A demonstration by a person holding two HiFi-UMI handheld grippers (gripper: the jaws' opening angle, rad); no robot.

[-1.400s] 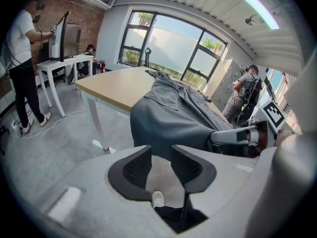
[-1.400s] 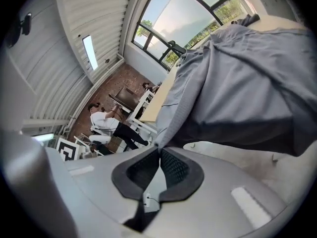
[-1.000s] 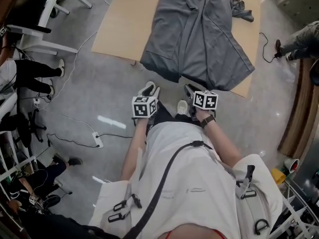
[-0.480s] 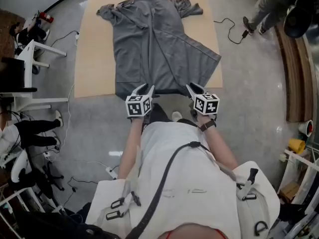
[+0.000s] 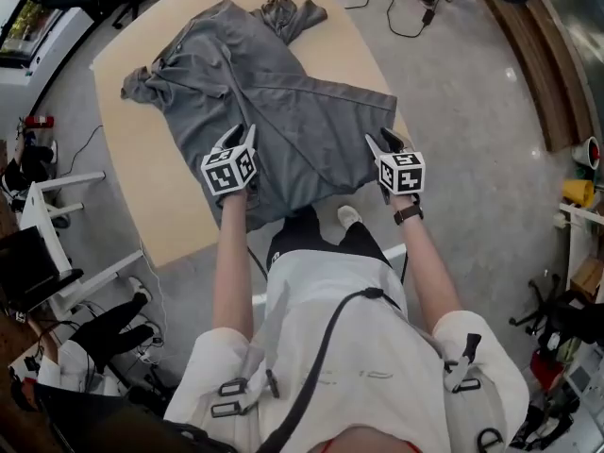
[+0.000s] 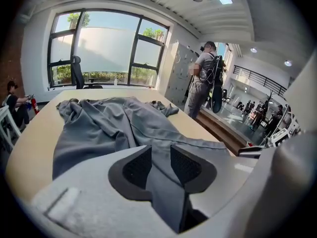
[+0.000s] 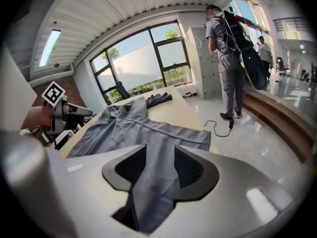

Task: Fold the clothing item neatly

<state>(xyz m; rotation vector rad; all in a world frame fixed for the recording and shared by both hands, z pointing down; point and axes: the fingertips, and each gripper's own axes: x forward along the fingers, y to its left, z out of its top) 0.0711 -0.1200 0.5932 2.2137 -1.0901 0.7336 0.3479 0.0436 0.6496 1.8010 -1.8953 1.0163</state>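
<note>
A grey garment (image 5: 274, 111) lies spread on a light wooden table (image 5: 142, 182), its collar end and a bunched sleeve (image 5: 288, 12) far from me. My left gripper (image 5: 236, 138) hovers over the near hem's left part, my right gripper (image 5: 377, 144) at the hem's right corner. In the left gripper view the jaws (image 6: 161, 165) stand apart with grey cloth (image 6: 99, 128) showing in the gap. The right gripper's jaws (image 7: 160, 167) have just been opening. Cloth (image 7: 143, 128) fills the gap between them, and the pads do not visibly press it.
A person with a backpack (image 7: 230, 58) stands beyond the table's far right corner, near a black cable (image 5: 387, 12) on the floor. White desk frames (image 5: 66, 196) stand left of the table. A wooden step (image 5: 538, 64) runs along the right. My shoe (image 5: 349, 217) is by the table edge.
Both grippers have travelled from over the floor by my feet to the garment's near hem. The view has swung, so the table now lies slanted. The right jaws stand wider.
</note>
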